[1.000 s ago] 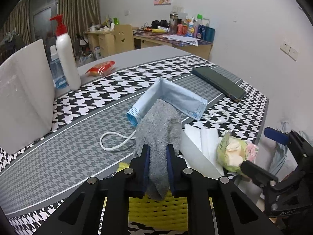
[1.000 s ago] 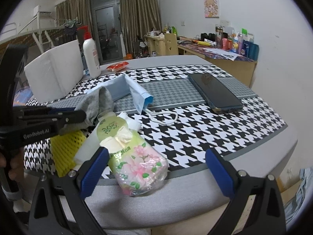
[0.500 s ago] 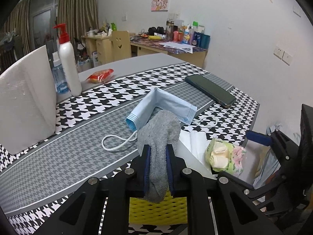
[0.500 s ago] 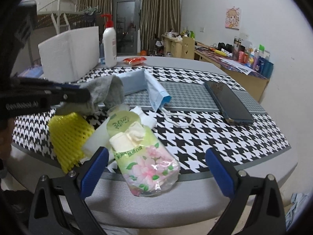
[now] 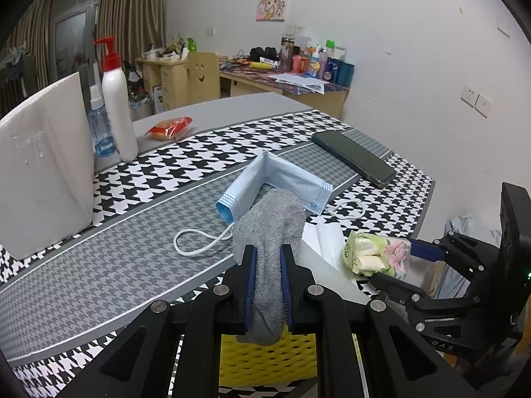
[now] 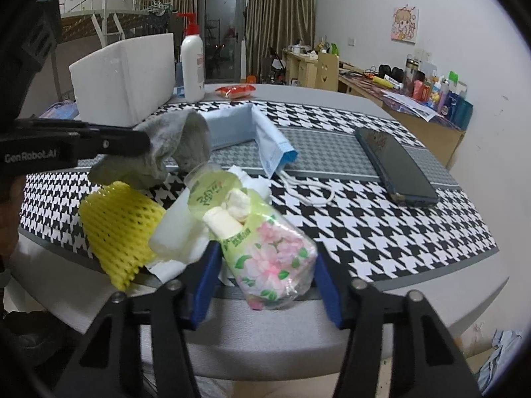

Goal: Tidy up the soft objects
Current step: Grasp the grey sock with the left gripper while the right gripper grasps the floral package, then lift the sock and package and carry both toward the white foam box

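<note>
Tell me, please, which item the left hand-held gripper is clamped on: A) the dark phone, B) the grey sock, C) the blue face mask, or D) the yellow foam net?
B: the left hand-held gripper has its blue pads pressed on the grey sock.

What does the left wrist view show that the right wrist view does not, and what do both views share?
Only the left wrist view shows the left tongs head-on, their pads shut on the grey sock.

Only the right wrist view shows the right tongs closing around the flowered tissue pack, with a hand at the left edge.

Both show the sock, blue face mask, yellow foam net, dark phone, white foam box, pump bottle and tissue pack.
</note>
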A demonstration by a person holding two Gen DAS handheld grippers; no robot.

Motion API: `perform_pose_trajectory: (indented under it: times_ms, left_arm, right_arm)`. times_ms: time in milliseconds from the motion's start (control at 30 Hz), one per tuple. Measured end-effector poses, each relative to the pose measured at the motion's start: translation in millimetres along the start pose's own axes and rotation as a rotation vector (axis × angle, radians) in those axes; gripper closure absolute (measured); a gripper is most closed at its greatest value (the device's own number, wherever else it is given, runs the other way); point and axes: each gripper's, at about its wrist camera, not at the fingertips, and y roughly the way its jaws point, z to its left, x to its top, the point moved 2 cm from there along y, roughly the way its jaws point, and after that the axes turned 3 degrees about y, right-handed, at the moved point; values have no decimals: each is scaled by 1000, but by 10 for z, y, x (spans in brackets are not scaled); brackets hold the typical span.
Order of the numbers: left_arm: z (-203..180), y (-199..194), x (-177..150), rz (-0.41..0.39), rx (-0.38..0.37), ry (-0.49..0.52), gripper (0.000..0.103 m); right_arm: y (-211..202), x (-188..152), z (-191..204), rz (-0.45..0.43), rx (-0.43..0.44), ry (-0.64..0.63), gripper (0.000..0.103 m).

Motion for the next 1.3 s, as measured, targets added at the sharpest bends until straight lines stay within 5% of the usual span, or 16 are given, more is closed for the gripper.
perform_pose_trajectory:
  times_ms: [367,1300]
  left_arm:
    - [-1,-97,54,-25,-23,-4,90]
    - [132,-526,104,-141,50,-29,90]
  right_arm:
    - [4,24,-11,2,5,6,59]
    - [-326,330,89,-105,10,97,60]
